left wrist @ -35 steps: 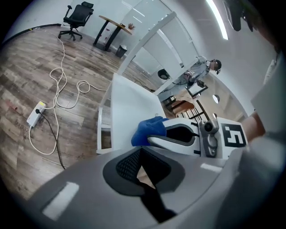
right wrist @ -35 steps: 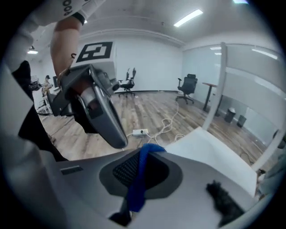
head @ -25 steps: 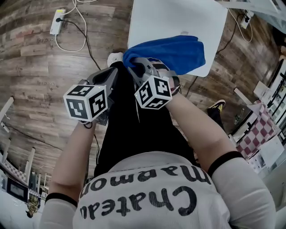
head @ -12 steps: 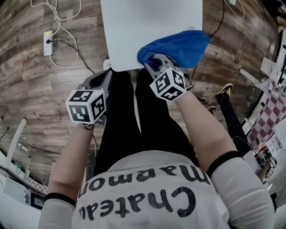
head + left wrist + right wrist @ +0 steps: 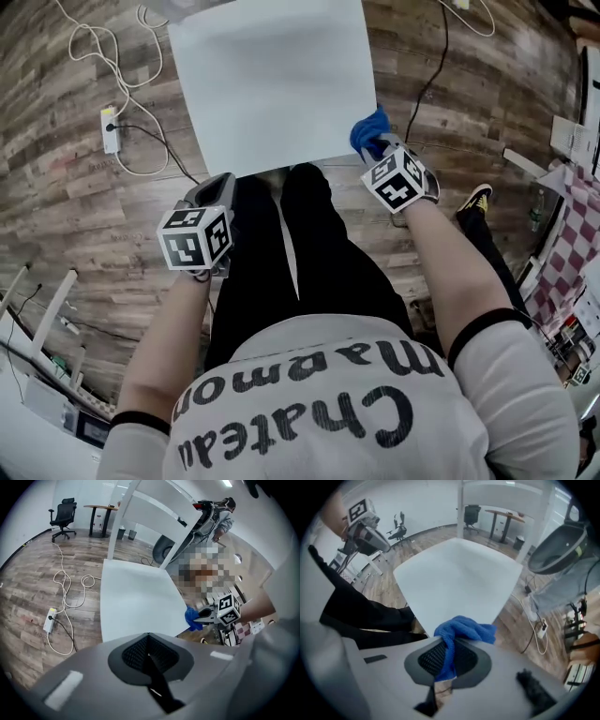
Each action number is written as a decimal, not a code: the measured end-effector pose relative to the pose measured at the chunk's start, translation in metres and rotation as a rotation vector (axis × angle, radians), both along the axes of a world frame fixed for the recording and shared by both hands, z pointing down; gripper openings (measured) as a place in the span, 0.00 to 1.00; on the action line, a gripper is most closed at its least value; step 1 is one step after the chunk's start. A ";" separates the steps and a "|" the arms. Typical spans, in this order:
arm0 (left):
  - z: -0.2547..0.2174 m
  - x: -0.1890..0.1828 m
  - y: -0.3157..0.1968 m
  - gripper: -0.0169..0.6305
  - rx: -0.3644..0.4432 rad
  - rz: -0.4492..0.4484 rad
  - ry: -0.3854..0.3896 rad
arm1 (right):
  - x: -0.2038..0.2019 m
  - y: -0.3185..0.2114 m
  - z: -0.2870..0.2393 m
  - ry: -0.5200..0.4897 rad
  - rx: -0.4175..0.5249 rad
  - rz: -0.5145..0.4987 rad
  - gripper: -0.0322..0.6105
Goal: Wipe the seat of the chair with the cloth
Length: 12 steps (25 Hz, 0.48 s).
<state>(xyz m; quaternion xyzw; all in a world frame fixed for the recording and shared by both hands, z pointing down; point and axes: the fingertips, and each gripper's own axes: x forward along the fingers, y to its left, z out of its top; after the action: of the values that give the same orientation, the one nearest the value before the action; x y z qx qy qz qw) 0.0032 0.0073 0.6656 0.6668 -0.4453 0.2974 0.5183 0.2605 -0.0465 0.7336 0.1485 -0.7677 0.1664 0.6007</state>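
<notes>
Left gripper (image 5: 218, 185) hangs just off the near left corner of the white chair seat (image 5: 272, 84), beside the person's black trousers (image 5: 291, 248). Its jaws are pressed together with nothing between them, as the left gripper view shows. Its marker cube (image 5: 195, 238) carries black-and-white square patterns but no readable letters. Farther left, a white power strip (image 5: 111, 129) lies on the wood floor (image 5: 66, 225) with a white cable (image 5: 94, 47) looping away from it. The seat fills the upper middle of the head view, bare and flat. Below it, the person's white shirt (image 5: 309, 412) bears black lettering, upside down from this camera, that reads "Chatea" and "Marmon" as far as the folds allow. At the seat's near right corner, the right gripper (image 5: 382, 150) has its jaws clamped on the blue cloth (image 5: 368, 131). The right gripper view shows the cloth (image 5: 461, 630) bunched between the pads and spilling forward at the seat's (image 5: 459, 578) corner edge; whether it presses on the surface cannot be told. Right of that, a dark cable (image 5: 427, 84) runs across the floor, a black and yellow shoe (image 5: 476, 200) sits near the person's right forearm, and checked fabric (image 5: 574, 248) shows at the far right edge.
</notes>
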 end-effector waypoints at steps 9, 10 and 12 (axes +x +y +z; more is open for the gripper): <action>-0.044 0.035 -0.041 0.04 0.029 0.041 -0.010 | 0.061 -0.037 -0.043 -0.018 -0.059 0.401 0.09; -0.053 0.033 -0.044 0.04 0.042 0.021 -0.015 | 0.057 -0.039 -0.053 -0.074 -0.066 0.460 0.09; -0.076 0.026 -0.051 0.04 0.082 -0.038 -0.020 | 0.043 -0.043 -0.076 -0.224 -0.089 0.590 0.09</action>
<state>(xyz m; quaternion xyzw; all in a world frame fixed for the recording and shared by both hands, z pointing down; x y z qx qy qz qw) 0.0295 -0.0439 0.5892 0.6760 -0.4747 0.2755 0.4916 0.3039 -0.0900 0.6575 0.3193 -0.7448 0.3821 0.4441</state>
